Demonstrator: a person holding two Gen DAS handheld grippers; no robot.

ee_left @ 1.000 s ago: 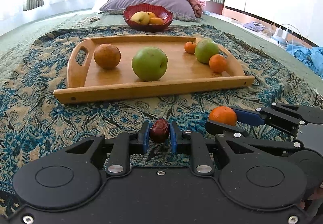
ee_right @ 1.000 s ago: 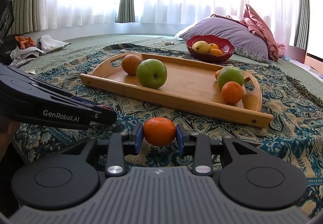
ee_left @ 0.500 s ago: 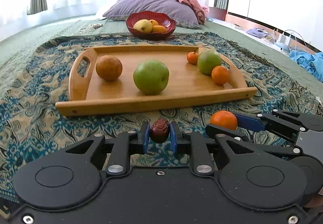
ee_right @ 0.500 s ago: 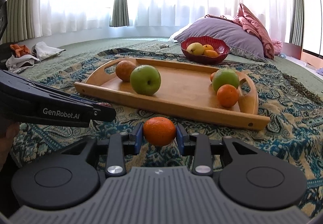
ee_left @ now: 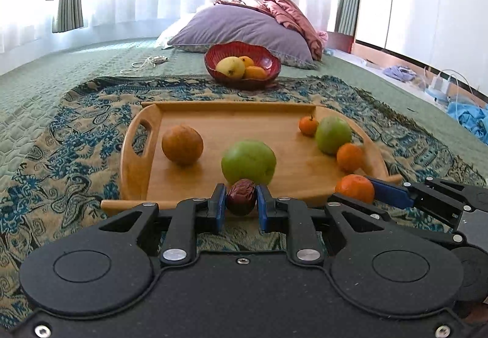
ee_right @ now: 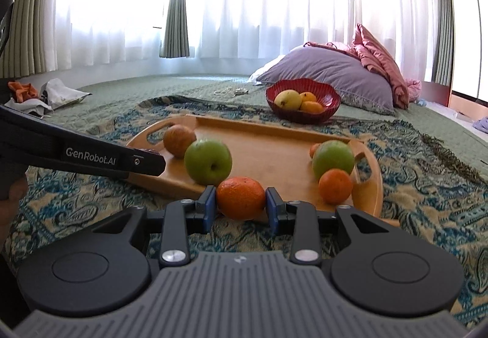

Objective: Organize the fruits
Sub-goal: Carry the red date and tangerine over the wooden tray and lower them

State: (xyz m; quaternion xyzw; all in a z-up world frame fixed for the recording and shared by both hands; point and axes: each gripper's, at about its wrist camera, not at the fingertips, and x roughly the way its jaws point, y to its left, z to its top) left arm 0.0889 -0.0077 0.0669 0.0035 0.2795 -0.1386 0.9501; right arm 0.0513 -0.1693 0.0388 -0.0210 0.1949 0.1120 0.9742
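The left gripper (ee_left: 241, 206) clamps a date (ee_left: 241, 196), the right gripper (ee_right: 241, 204) a tangerine (ee_right: 241, 197); five fruits already sit on the tray (ee_left: 134, 167), three in the bowl (ee_left: 268, 62).

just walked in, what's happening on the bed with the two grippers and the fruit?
A person is sorting fruit with a handheld gripper in each hand. The left gripper is shut on a dried red date; the right gripper is shut on a small orange. Both hover at the near edge of the wooden tray, which holds two green apples, a brown fruit and two small oranges. The red bowl behind it already holds yellow and orange fruit.
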